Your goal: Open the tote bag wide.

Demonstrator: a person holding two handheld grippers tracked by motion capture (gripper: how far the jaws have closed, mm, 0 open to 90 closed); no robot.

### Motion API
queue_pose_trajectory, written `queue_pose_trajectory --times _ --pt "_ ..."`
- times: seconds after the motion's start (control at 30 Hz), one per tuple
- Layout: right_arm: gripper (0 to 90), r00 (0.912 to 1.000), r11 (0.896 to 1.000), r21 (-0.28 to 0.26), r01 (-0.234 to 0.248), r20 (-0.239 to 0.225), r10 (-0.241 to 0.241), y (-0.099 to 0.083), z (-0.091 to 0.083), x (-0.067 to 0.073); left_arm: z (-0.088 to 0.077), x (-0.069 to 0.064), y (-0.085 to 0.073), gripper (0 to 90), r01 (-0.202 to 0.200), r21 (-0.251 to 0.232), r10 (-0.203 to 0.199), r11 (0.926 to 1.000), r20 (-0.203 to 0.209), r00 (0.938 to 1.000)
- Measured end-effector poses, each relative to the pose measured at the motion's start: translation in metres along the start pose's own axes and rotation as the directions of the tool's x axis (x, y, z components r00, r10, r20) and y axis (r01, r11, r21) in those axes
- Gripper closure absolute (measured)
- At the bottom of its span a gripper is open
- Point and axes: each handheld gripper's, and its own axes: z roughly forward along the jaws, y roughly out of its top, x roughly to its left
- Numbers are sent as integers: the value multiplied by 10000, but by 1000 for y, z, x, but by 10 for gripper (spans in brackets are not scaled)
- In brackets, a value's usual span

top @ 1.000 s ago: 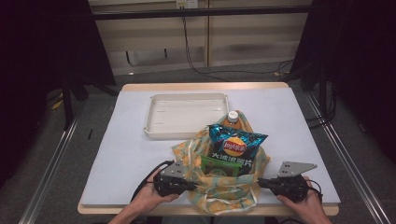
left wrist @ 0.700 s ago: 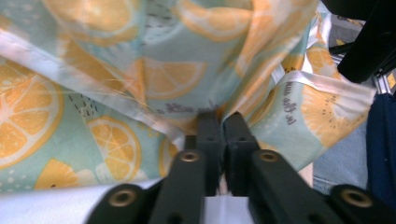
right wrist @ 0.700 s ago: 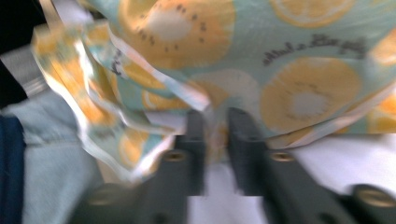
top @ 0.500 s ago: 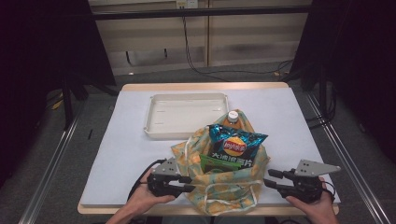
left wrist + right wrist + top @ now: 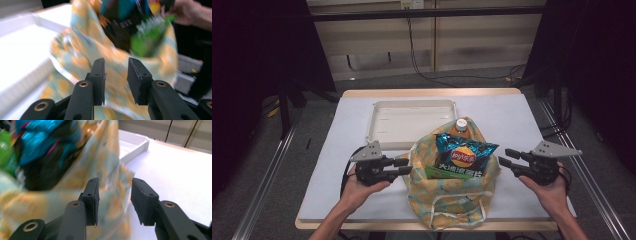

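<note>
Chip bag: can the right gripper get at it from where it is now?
Probably yes. The chip bag sticks up out of the open tote, with nothing over it. The right gripper is open, apart from the tote's right side, jaws pointing toward it; it would need to go above the cloth rim.

Cloth bag (image 5: 452, 200): pale blue-green ground printed with a repeating orange-yellow motif. Inside it, a crisp packet (image 5: 464, 152) in bright blue with a red-and-yellow round logo, a green packet (image 5: 439, 172), and a bottle (image 5: 460, 126) of orange-brown tone with a white cap. Tray (image 5: 412, 122): cream-white; worktop (image 5: 512, 120): white cover with a light wooden edge; each hand-held gripper (image 5: 404, 166) (image 5: 504, 156): black with a grey plate.
</note>
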Motion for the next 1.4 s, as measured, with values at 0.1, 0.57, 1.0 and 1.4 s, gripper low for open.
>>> queue_pose_trajectory --times 0.1,0.57,1.0,1.4 --pt "575 9999 9995 -287 -120 -96 118 13 11 -8 6 11 11 674 136 -276 -147 9995 -391 9991" --pt "678 9958 9997 260 -30 -913 54 35 66 -17 45 29 1 900 302 1259 -153 9916 -1177 9929" --pt "900 9999 9985 533 86 -125 -80 32 92 -30 35 29 -21 899 484 1548 -301 9868 -1184 9925" --pt "900 9999 9867 1624 -50 98 35 -2 107 -36 60 26 -35 900 386 2576 -168 9655 -864 9961"
